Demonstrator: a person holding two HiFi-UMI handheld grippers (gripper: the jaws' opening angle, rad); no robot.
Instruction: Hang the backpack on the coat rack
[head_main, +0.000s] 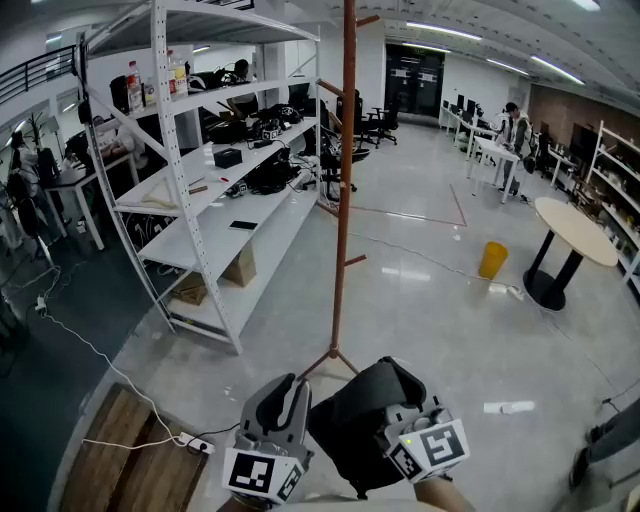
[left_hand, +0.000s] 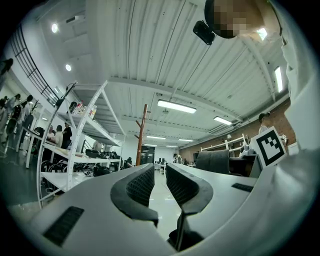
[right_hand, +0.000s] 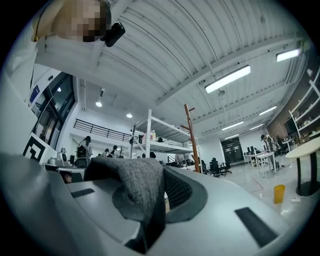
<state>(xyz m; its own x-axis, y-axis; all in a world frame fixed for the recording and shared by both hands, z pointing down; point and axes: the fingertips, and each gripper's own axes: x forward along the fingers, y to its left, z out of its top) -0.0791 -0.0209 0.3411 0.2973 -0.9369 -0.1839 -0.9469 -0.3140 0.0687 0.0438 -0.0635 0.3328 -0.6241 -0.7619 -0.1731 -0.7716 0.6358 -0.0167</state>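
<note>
Right hand-held gripper (head_main: 403, 418) is clamped on the backpack (head_main: 352, 430). In the right gripper view, grey fabric (right_hand: 136, 181) is folded over the left jaw and pinched in the gap of the right hand-held gripper (right_hand: 162, 176); the jaws are closed on it.

Left hand-held gripper (head_main: 288, 388) is empty. In its own view the jaws of the left hand-held gripper (left_hand: 160, 171) stand slightly apart, with only floor visible through the gap.

Backpack position in the head view:
- It sits at 6 o'clock in the frame, held off the floor and bunched between the two grippers.
- Most of the dark bag lies at 9 o'clock of the right gripper and reaches past its tips toward 12.
- The left gripper is just beside the bag at its 9 o'clock; contact can't be confirmed.
- From the left gripper view the bag (left_hand: 216, 161) shows at 3 o'clock of the jaws.

Coat rack (head_main: 343, 200) is not yet loaded:
- The brown pole stands on the floor at 12 o'clock of the backpack, with its foot near the bag's top edge in the head view.
- Its pegs are bare.
- The pole also shows ahead in both gripper views (left_hand: 142, 134) (right_hand: 191, 139).

Shelving unit (head_main: 205, 180) is at 10 o'clock of the rack, the yellow bin (head_main: 492, 259) and the round table (head_main: 575, 230) at 3 o'clock.
</note>
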